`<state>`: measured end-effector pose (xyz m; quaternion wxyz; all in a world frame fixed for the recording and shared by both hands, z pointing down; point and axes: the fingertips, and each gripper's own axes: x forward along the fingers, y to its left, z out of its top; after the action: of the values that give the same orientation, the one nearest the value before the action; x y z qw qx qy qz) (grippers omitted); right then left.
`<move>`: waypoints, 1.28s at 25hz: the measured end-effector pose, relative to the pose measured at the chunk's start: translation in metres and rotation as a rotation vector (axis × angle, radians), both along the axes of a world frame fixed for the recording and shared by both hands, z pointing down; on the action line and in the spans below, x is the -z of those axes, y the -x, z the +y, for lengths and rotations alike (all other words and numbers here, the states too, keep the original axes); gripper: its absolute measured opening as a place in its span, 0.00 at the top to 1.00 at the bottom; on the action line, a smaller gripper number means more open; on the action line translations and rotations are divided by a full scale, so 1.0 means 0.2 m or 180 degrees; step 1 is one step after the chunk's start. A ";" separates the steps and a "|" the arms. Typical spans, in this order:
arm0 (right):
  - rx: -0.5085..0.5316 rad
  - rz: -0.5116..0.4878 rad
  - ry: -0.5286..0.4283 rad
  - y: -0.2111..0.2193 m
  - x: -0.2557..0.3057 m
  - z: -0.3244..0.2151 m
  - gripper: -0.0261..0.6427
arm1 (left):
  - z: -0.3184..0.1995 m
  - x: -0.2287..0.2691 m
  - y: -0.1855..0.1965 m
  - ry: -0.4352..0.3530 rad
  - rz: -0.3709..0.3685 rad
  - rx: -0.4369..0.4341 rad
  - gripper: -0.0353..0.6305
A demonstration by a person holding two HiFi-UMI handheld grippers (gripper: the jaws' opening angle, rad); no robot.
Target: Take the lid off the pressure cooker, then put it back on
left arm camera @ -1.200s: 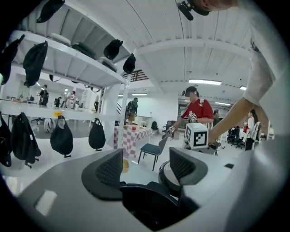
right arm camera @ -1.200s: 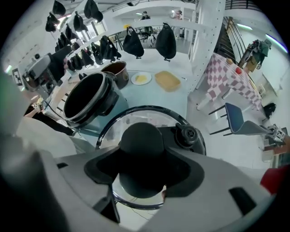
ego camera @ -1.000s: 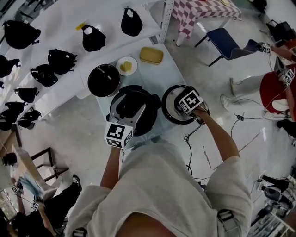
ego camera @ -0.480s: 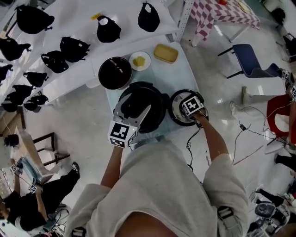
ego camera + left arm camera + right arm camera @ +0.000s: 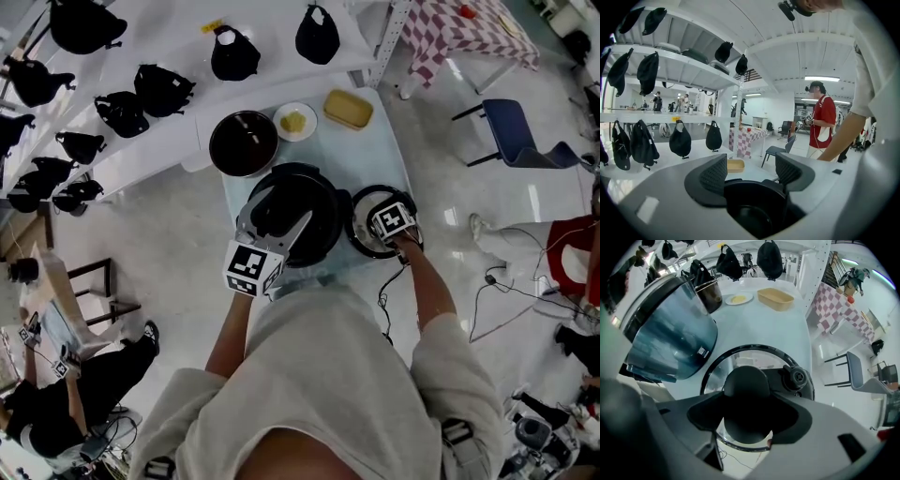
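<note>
Right of the cooker [image 5: 295, 202], the right gripper [image 5: 745, 414] clasps the lid [image 5: 754, 357] by its knob [image 5: 745, 385], while the left gripper [image 5: 750, 173] stays unclenched over the cooker's near rim.

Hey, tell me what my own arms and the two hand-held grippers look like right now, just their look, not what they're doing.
The left hand-held gripper and the right hand-held gripper have smooth pale grey moulded bodies with dark-lined jaws. Each carries a white cube printed with black square markers, left and right. You wear a light-coloured short-sleeved top, so your forearms are bare.
</note>
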<state>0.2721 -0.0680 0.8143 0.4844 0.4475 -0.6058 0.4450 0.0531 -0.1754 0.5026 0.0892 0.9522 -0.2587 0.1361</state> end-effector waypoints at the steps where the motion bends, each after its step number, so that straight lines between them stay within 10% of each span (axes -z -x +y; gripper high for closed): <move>1: -0.0012 -0.0031 0.0001 0.01 -0.01 0.00 0.55 | 0.00 0.00 0.00 -0.0004 0.0003 0.0000 0.48; 11: -0.0168 0.0159 -0.0323 -0.05 0.14 0.05 0.52 | -0.01 -0.01 0.02 -0.0022 0.0009 0.0031 0.48; 25: -0.0834 -0.0442 -0.2776 0.17 1.04 -0.10 0.52 | -0.05 0.03 0.05 -0.0104 0.0056 0.0120 0.48; 32: -0.0508 -0.0586 -0.3627 0.37 1.61 -0.20 0.53 | -0.08 0.08 0.12 -0.0165 0.0106 0.0242 0.48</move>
<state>0.1980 -0.1082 0.4927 0.0775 0.6413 -0.7537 0.1210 0.0294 -0.1914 0.4876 0.0739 0.9458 -0.2965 0.1099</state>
